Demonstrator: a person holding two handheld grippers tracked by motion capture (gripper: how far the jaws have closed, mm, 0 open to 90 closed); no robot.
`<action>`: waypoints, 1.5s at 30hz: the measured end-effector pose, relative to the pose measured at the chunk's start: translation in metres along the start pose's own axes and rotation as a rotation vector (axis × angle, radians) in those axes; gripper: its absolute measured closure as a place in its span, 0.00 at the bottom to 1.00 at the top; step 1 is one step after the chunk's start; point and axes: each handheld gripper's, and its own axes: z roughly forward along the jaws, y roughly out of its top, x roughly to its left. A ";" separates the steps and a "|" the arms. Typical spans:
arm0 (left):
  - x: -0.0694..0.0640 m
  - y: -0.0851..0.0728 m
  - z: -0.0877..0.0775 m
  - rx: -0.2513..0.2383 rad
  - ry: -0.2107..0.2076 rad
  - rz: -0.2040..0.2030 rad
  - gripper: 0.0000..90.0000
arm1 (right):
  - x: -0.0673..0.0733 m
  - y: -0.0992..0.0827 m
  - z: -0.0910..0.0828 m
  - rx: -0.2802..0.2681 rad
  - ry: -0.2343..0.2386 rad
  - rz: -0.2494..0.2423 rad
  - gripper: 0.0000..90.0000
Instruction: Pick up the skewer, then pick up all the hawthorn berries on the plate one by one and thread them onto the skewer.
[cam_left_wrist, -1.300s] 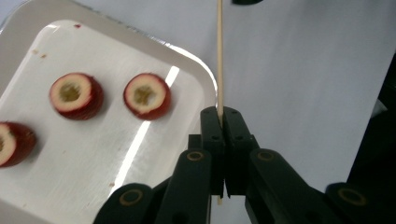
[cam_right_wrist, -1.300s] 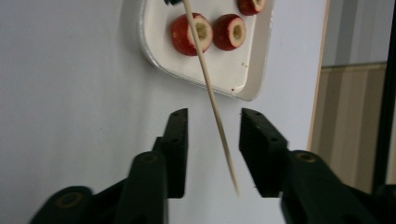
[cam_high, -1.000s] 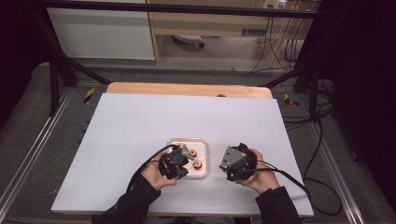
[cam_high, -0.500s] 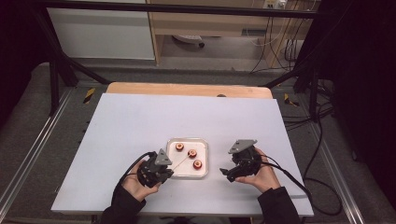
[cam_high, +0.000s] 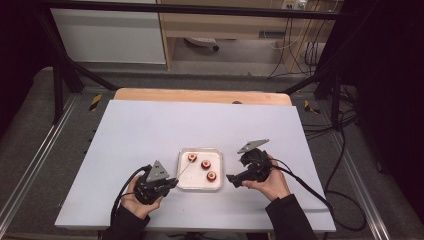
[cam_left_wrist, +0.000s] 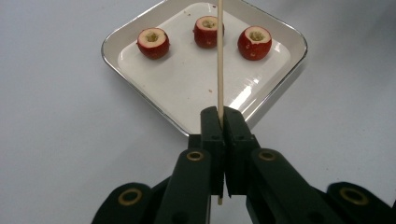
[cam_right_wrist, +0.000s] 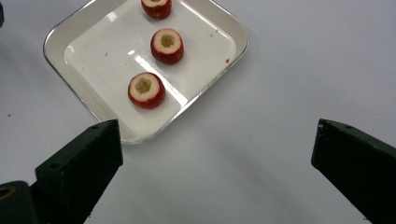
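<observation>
While the left gripper (cam_left_wrist: 219, 122) pinches a thin wooden skewer (cam_left_wrist: 220, 60) between closed jaws, the stick runs forward over the shallow square white tray with a metal rim (cam_high: 182, 179), crossing in front of the middle of three red cored fruit pieces (cam_left_wrist: 208, 31) in the left gripper view. Tray sits near the front edge of the pale grey worktop (cam_high: 150, 130), about mid-width, between both grippers. Right gripper (cam_right_wrist: 215, 154) hangs just off the tray's right side, jaws spread wide, holding nothing, bare worktop between them. Fruit pieces lie in a diagonal row on the tray, apart from each other, hollow tops up. Small crumbs on the tray. Black cables (cam_high: 300, 182) trail off toward the front edge. No readable writing or labels.
</observation>
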 end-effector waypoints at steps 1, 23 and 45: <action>0.000 -0.001 -0.001 -0.005 0.000 0.005 0.98 | 0.001 0.003 0.001 0.004 -0.003 0.008 0.03; 0.006 -0.005 -0.003 -0.036 0.011 -0.025 0.98 | 0.024 0.039 0.035 0.042 0.036 0.148 0.06; 0.007 -0.005 -0.002 -0.033 0.007 -0.024 0.98 | 0.039 0.052 0.061 0.217 0.045 0.249 0.43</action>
